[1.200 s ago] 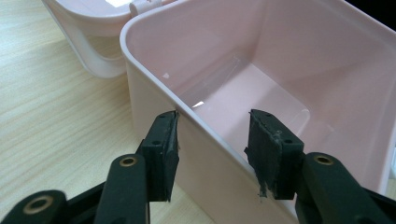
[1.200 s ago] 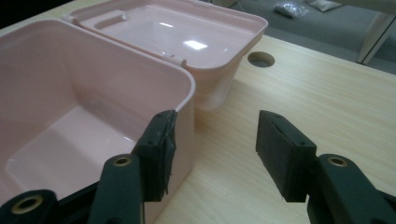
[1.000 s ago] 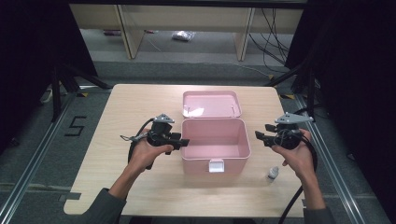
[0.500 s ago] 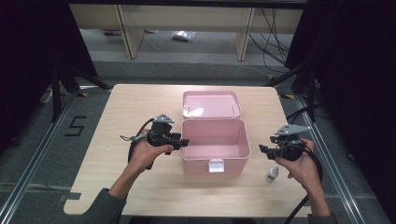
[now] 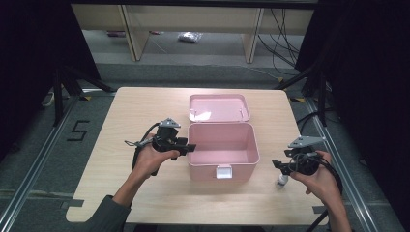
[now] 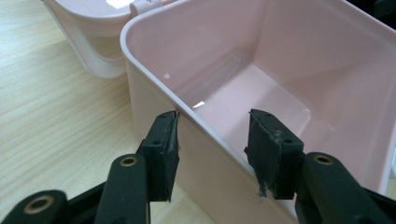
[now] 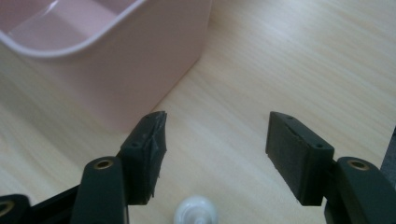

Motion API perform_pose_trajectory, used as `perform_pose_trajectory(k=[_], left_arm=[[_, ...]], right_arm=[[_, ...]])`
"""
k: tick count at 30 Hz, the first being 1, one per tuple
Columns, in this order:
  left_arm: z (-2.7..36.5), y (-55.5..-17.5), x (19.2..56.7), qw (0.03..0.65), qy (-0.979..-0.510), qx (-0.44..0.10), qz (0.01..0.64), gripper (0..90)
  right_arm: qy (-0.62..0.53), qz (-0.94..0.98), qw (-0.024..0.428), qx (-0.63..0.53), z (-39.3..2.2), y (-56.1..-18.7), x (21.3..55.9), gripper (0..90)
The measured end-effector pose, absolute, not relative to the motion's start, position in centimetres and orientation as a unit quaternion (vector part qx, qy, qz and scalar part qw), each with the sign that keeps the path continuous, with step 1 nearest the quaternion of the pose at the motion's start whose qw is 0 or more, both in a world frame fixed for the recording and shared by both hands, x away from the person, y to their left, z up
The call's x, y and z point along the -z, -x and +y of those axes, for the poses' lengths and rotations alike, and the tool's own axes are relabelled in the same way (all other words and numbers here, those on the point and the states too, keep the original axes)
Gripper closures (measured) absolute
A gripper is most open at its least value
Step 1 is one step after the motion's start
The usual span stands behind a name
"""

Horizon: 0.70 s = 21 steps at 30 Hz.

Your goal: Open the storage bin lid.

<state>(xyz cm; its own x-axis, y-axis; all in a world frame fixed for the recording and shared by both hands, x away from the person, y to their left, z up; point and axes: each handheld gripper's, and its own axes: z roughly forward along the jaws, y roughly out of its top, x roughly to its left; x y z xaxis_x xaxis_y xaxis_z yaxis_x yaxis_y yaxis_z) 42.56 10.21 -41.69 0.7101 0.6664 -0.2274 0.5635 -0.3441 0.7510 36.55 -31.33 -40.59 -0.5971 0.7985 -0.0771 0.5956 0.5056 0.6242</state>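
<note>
A pink box (image 5: 222, 162) stands open in the middle of the table, empty, with its lid (image 5: 218, 107) hinged back. My left gripper (image 5: 192, 147) is open astride the box's left wall (image 6: 154, 88); one pad (image 6: 163, 149) is outside it, the other inside, with a wide gap. My right gripper (image 5: 276, 165) hovers right of the box, open, and its jaws have just been opening with nothing between the pads (image 7: 299, 154). A small white bottle (image 5: 282, 181) lies on the table just under it; its cap (image 7: 196, 213) is low between the jaw bases.
The wooden table (image 5: 145, 111) has bare room left and behind the box, and its right edge is close to my right hand. Cables trail from both grippers. Shelving legs (image 5: 129, 31) and a small bag (image 5: 189, 36) are on the floor behind.
My right gripper has moved from beside the box's right wall toward the near right, down over the white bottle, and its jaws stand wider. The left gripper and box have not moved.
</note>
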Motion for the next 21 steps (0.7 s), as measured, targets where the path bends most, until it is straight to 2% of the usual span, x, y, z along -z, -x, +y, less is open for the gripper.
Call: perform_pose_trajectory(k=[3, 15, 18, 21], left_arm=[[10.1, -42.5, 41.7, 0.437, -0.812, -0.06, 0.382, 53.0], [10.0, -42.5, 41.7, 0.436, -0.813, -0.062, 0.381, 52.8], [10.0, -42.5, 41.7, 0.435, -0.813, -0.062, 0.381, 52.7], [10.0, -42.5, 41.7, 0.435, -0.814, -0.062, 0.381, 52.7]], right_arm=[[-0.42, 0.855, 0.156, -0.261, -31.0, -36.0, 40.8, 37.0], [-0.421, 0.877, 0.12, -0.197, -31.3, -35.8, 42.1, 34.3], [-0.42, 0.88, 0.124, -0.182, -31.3, -35.9, 42.3, 34.4], [-0.424, 0.882, 0.106, -0.177, -31.1, -35.8, 42.6, 34.8]])
